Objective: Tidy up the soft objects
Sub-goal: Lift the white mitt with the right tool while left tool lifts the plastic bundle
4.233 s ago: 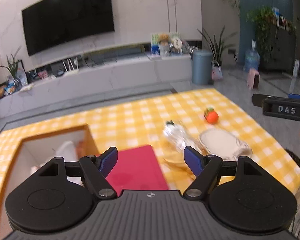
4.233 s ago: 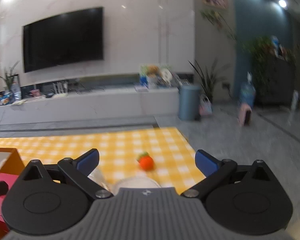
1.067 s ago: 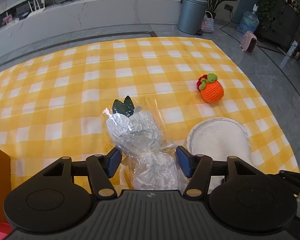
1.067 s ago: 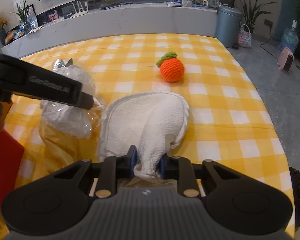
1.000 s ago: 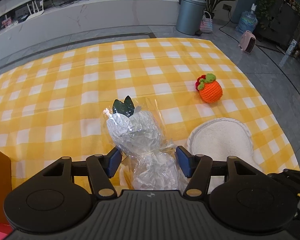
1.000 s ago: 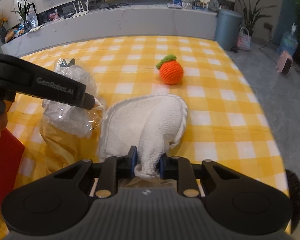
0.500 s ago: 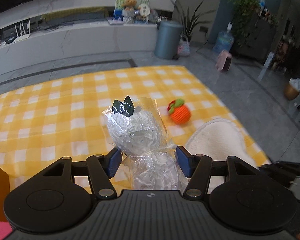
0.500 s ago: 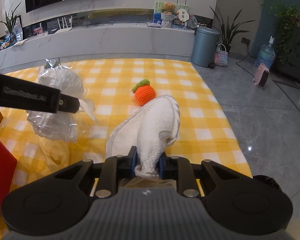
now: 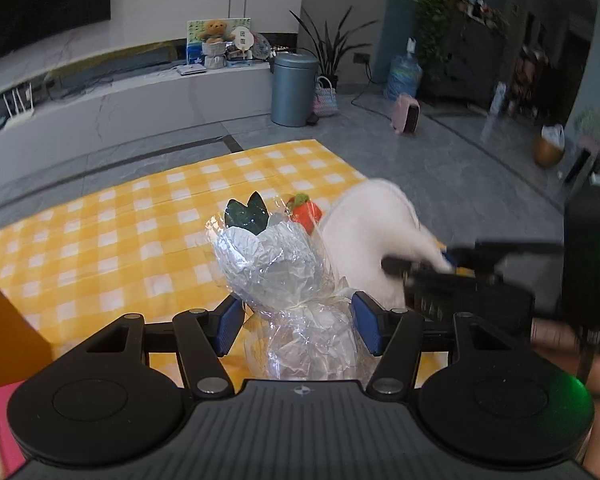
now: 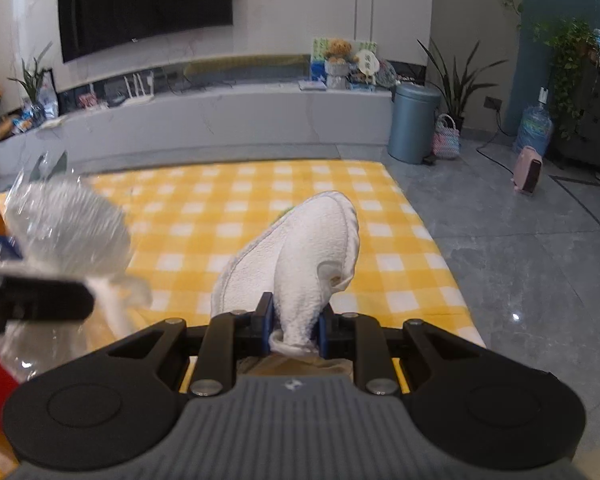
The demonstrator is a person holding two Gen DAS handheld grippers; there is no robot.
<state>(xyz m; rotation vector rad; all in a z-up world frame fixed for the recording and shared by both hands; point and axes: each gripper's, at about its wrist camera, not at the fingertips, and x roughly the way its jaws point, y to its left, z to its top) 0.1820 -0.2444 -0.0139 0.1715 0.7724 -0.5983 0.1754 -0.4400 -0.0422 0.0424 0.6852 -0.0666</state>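
Observation:
My left gripper (image 9: 298,324) is shut on the neck of a crinkly clear-and-silver wrapped bundle (image 9: 272,260) with dark green tips, held above the yellow checked tablecloth (image 9: 140,232). My right gripper (image 10: 294,326) is shut on a fold of a white terry cloth (image 10: 300,248), which hangs clear of the tablecloth (image 10: 228,200). In the left wrist view the cloth (image 9: 372,224) and the blurred right gripper (image 9: 436,264) sit just right of the bundle. An orange crochet fruit (image 9: 306,216) lies on the table, half hidden behind the bundle. The bundle (image 10: 64,220) shows blurred at left in the right wrist view.
An orange-walled box (image 9: 4,328) with a red item (image 9: 4,420) inside stands at the table's near left. The table ends at the right, with grey floor beyond (image 10: 520,280). A grey bin (image 10: 414,122) and a long white bench (image 10: 220,116) stand further back.
Both grippers have risen with their loads: the bundle and the white cloth have come up off the table. The right gripper now shows close beside the bundle in the left wrist view.

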